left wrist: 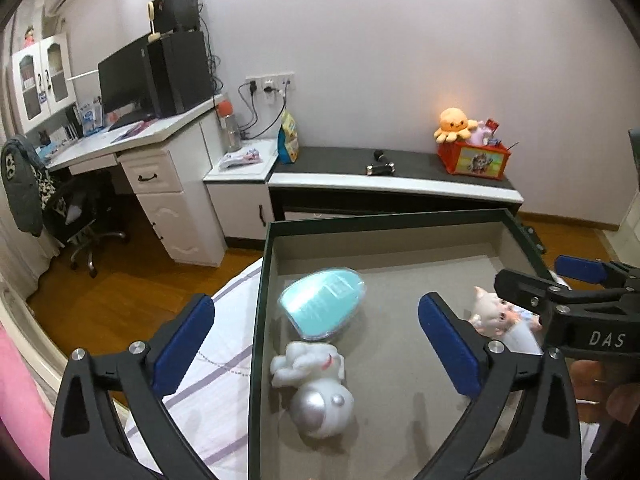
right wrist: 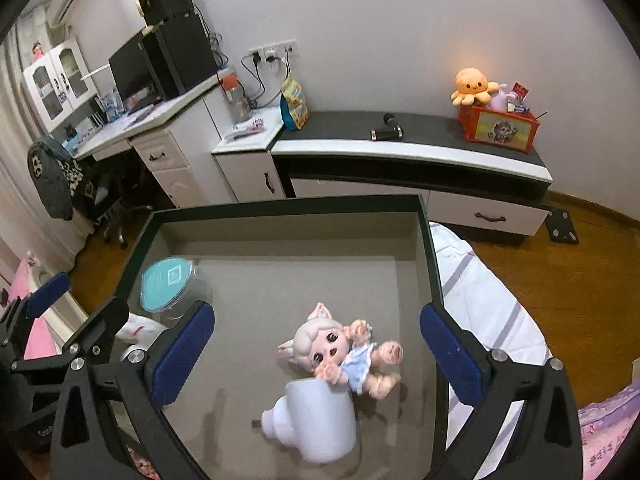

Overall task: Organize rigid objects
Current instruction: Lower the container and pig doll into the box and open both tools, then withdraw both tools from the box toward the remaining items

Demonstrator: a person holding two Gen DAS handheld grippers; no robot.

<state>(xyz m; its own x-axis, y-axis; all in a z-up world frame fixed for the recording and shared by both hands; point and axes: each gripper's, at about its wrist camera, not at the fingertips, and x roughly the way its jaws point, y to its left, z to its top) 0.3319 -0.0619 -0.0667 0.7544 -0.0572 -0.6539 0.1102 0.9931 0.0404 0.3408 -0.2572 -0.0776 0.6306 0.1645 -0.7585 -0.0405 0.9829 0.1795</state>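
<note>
The dark-green shallow box with a grey floor (right wrist: 430,248) sits on a white bed cover with purple stripes (right wrist: 480,304) and holds three toys. In the right wrist view, a pale doll in a blue dress attached to a white cup-shaped base (right wrist: 340,360) lies at about 5 o'clock on the box floor, a round teal case with a clear lid (right wrist: 168,286) at 9 o'clock. In the left wrist view, a white and silver astronaut figurine (left wrist: 316,388) lies on its side just at 6 o'clock of that case. The left tool (left wrist: 316,344) hangs spread wide above the figurine, holding nothing. The right tool (right wrist: 316,348) is likewise spread over the doll, apart from it.
</note>
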